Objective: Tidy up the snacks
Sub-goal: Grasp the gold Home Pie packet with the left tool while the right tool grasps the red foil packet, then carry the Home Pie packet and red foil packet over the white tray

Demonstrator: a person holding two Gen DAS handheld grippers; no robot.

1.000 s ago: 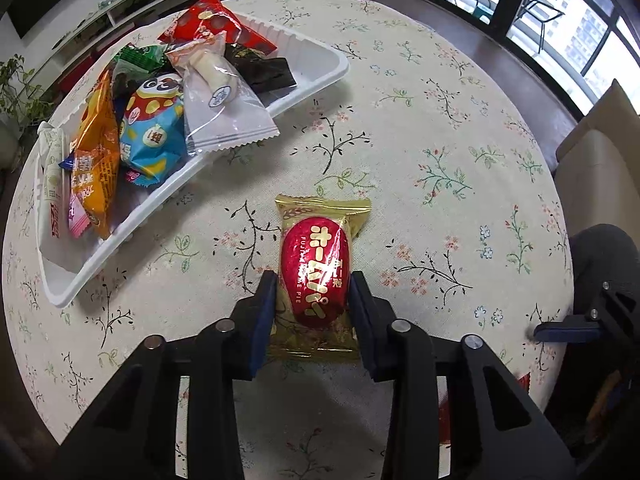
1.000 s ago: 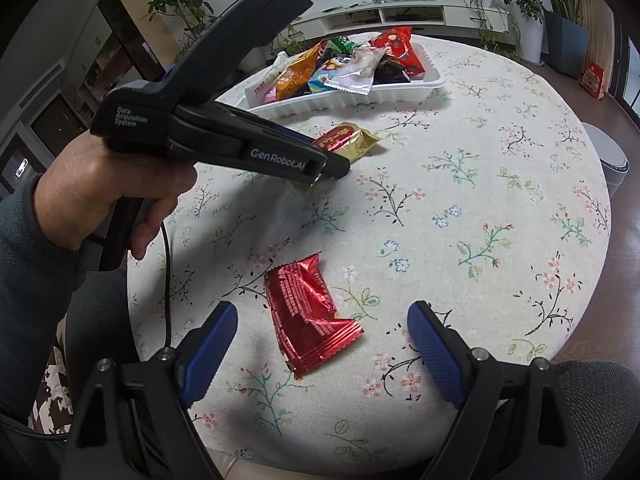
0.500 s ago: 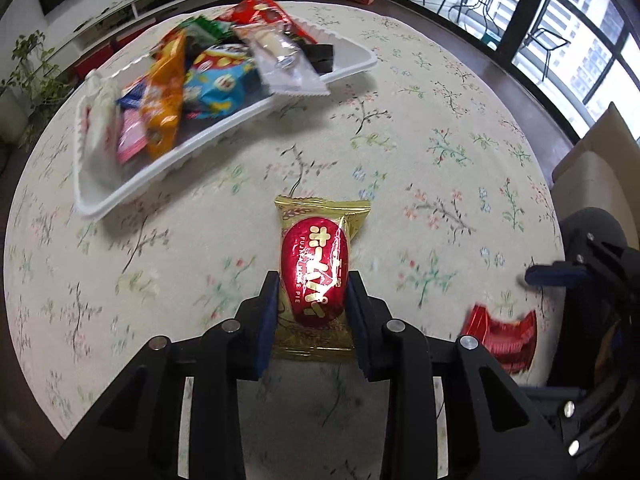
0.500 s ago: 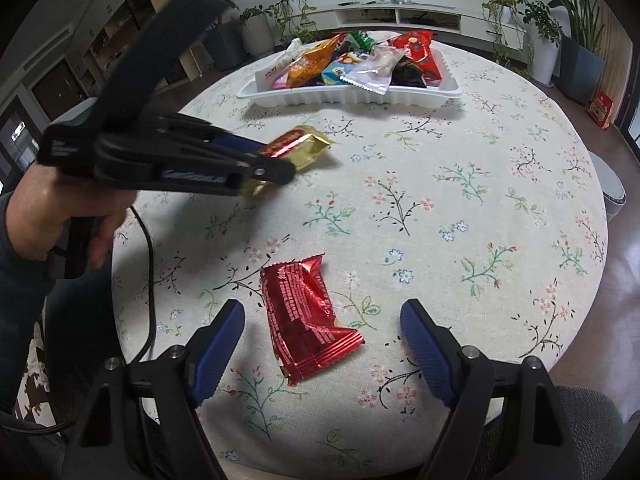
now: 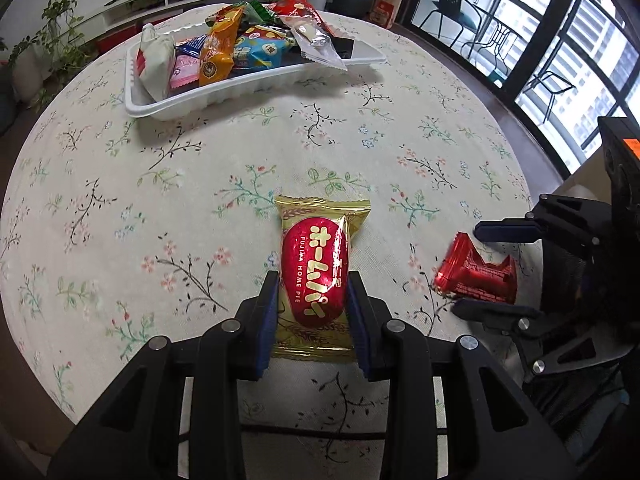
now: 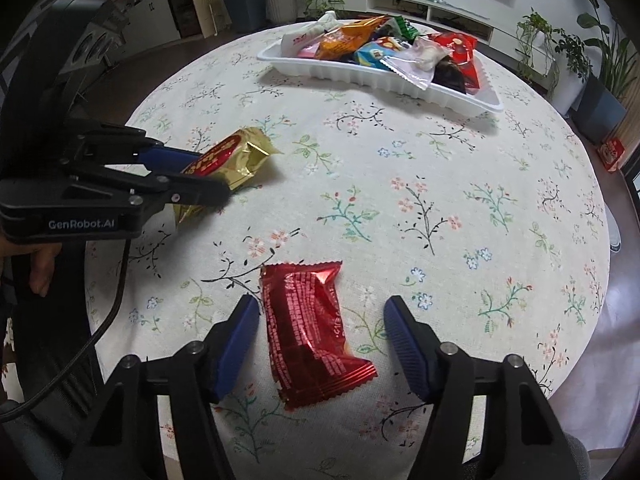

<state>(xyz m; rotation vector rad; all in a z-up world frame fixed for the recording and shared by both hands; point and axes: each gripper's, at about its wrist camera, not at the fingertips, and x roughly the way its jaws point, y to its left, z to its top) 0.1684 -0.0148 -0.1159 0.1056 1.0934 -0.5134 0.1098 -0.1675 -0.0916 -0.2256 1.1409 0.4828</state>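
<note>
The gold home pie packet (image 5: 316, 276) is pinched in the left gripper (image 5: 314, 304) and lifted off the floral table (image 5: 200, 184), so keep it level to the far white tray (image 5: 256, 92). Right gripper (image 6: 320, 344) sits spread around the near red wrapper (image 6: 312, 332). Versus a second ago, the tray's swung farther off.

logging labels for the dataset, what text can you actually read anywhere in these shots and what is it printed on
"FUJIYA HOME PIE", under large Japanese lettering: gold and red snack pack clamped in the left gripper.
"GenRobot.AI": side of the left gripper body.
Red foil packet between the open fingers of the right gripper: fine print, too small to read.
Snacks in the white tray: printing blurred, unreadable.
</note>
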